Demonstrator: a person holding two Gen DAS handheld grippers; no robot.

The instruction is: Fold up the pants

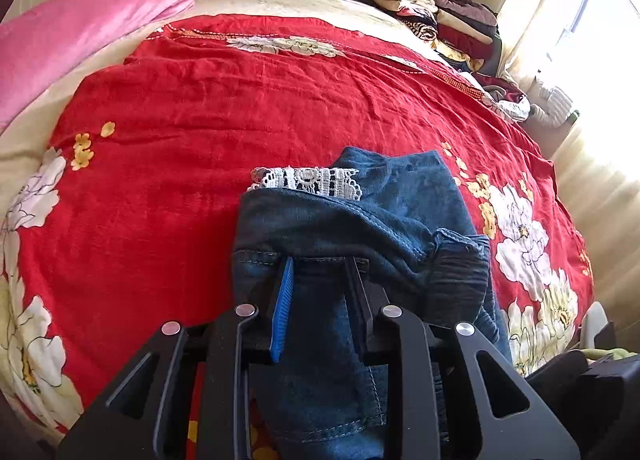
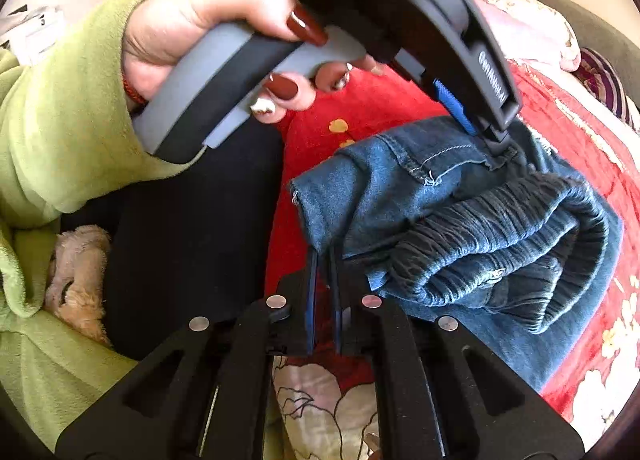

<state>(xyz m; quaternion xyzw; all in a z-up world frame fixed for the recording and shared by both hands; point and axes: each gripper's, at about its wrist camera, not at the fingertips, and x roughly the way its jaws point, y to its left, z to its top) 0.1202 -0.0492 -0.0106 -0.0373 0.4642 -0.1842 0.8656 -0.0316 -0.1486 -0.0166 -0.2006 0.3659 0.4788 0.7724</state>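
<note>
The pants (image 1: 360,228), dark blue denim with a white lace trim (image 1: 308,180), lay bunched on the red floral bedspread (image 1: 200,108), lifted at two points. The left gripper (image 1: 320,264) was clamped on a seamed fold of denim; the right gripper (image 2: 325,250) was pinched shut on a frayed corner beside the gathered waistband (image 2: 500,240). To fold well, both grips probably needed to hold firm and draw apart, so the cloth went taut and flat before it was laid over. At eleven o'clock lay a pink blanket (image 1: 80,36), and at one o'clock a pile of folded clothes (image 1: 440,16), both well apart. The crowding of the two grippers looked the likeliest hindrance.
</note>
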